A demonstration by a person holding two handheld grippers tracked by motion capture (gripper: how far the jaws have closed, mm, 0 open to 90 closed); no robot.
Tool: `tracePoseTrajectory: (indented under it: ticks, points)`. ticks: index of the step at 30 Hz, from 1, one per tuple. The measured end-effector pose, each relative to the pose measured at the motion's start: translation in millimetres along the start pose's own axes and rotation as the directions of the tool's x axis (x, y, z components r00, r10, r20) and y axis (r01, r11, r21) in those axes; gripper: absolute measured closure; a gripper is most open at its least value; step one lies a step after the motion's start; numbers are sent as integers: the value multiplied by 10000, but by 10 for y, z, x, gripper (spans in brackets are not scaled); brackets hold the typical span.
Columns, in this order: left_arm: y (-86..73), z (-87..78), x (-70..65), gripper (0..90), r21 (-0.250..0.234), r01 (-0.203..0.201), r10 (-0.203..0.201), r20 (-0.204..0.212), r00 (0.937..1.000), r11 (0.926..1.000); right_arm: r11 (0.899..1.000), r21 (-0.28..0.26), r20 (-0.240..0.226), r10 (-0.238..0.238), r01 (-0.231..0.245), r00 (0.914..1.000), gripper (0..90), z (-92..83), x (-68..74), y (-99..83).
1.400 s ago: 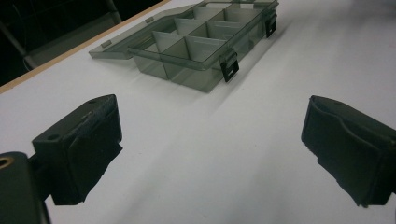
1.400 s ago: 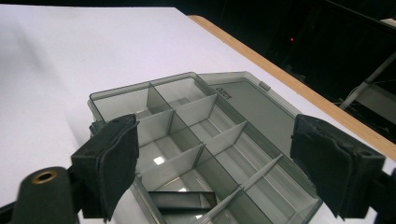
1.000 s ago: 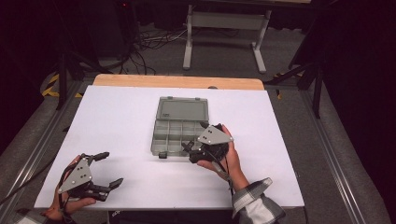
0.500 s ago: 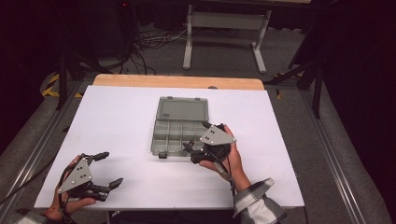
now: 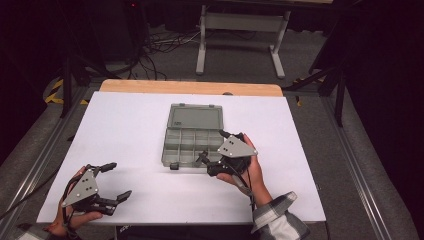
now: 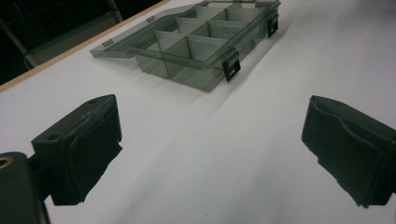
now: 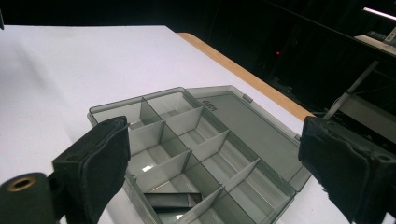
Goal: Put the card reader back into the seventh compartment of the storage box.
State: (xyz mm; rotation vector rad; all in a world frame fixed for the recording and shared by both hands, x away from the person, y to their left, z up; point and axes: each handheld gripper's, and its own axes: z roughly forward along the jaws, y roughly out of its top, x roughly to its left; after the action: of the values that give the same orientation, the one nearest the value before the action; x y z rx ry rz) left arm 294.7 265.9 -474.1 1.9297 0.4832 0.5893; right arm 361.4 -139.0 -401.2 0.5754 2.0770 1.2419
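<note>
high view: both tongs wide and empty, right tongs beside the organizer box (lid open), left tongs apart

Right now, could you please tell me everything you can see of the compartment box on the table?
The compartment box is smoky translucent grey plastic, divided by thin walls into rows of small cells. Its lid lies fully open, flat on the white table on the far side, joined by hinges. Two dark latches hang on the near front wall. The cells look empty except for one near the right gripper, which holds a dark flat piece. The right gripper hovers open at the box's near right corner; contact cannot be told.
</note>
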Motion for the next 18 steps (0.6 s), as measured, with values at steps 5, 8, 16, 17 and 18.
tracePoseTrajectory:
  ticks: [5, 8, 16, 17, 18]
  points:
    - [2, -6, 2, 56, -30, 15, -16, -25, 10000, 10000, 10000, -15, 59, -24, 24, 10000, 102, -55, 4, 23]
    - [1, -6, -2, 56, -31, 42, -42, -16, 10000, 10000, 10000, -32, 77, -88, 88, 9999, 101, -94, 22, 33]
    - [3, -13, -2, 56, -36, -15, 14, -50, 10000, 10000, 9996, -124, -96, -250, 248, 9996, 98, -189, 71, 17]
    - [3, -13, 0, 56, -43, -1, 1, -43, 10000, 10000, 9995, -100, -87, -305, 304, 9995, 98, -205, 81, 12]
    - [2, -12, 1, 56, -28, 2, -2, -52, 10000, 10000, 9994, -96, -85, -321, 320, 9994, 98, -217, 85, 7]
